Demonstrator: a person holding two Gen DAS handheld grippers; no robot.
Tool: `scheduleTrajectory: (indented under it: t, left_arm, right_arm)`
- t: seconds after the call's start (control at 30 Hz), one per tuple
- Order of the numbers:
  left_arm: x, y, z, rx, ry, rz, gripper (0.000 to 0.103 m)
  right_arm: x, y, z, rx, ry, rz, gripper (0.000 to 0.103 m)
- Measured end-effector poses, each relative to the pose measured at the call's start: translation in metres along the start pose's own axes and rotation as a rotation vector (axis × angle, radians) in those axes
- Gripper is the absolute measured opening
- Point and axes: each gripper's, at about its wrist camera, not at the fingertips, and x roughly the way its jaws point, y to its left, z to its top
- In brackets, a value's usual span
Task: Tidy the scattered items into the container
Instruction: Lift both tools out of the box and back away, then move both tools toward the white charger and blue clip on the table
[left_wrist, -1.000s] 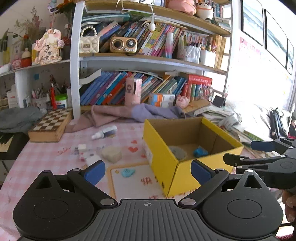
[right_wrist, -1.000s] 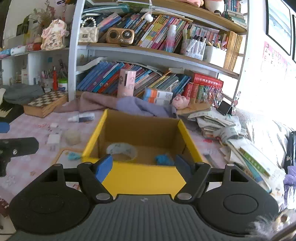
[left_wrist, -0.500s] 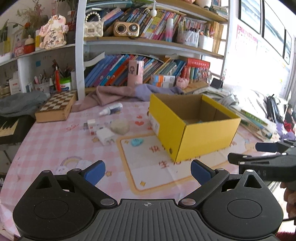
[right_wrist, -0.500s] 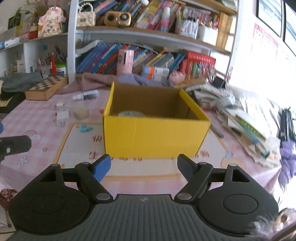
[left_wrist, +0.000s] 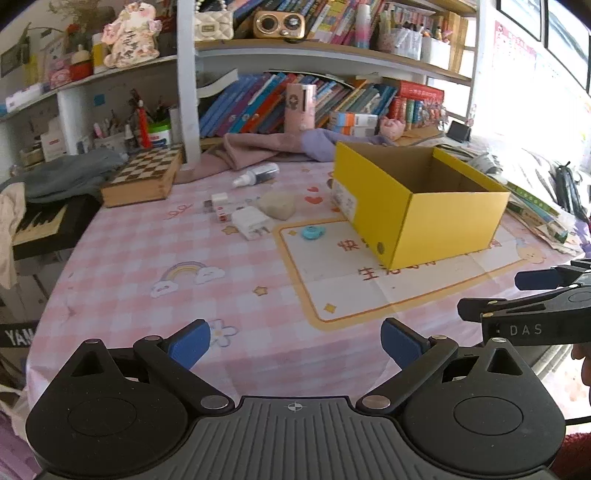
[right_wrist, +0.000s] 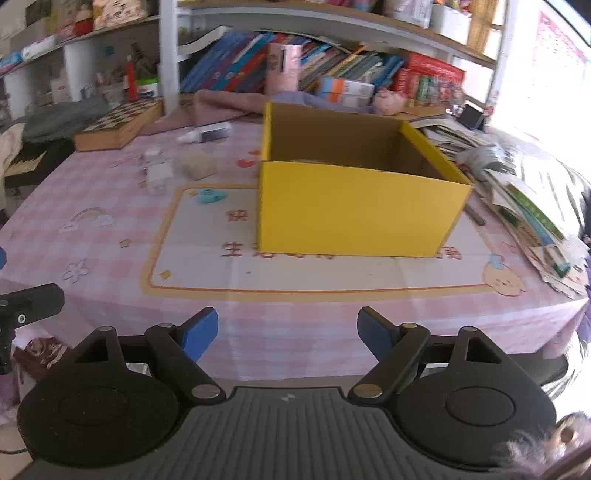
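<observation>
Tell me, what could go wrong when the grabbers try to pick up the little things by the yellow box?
Both the left gripper and right gripper are open and hold nothing. The white charger, the small cubes and the beige lump lie close together, so grabbing one might knock its neighbours. The dropper bottle lies on its side and could roll. The teal piece is flat, so fingers may slip off.

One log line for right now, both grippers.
left gripper open, empty | right gripper open, empty | yellow box on table | charger outside box
</observation>
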Motion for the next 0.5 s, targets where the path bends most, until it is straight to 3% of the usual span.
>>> scheduleTrajectory:
  t: [0.5]
  left_arm:
    - [-0.017, 0.032, -0.006, -0.089, -0.023, 0.087, 0.100]
  right_arm:
    - [0.001, 0.049, 0.012, -0.149, -0.012, 0.127, 0.082]
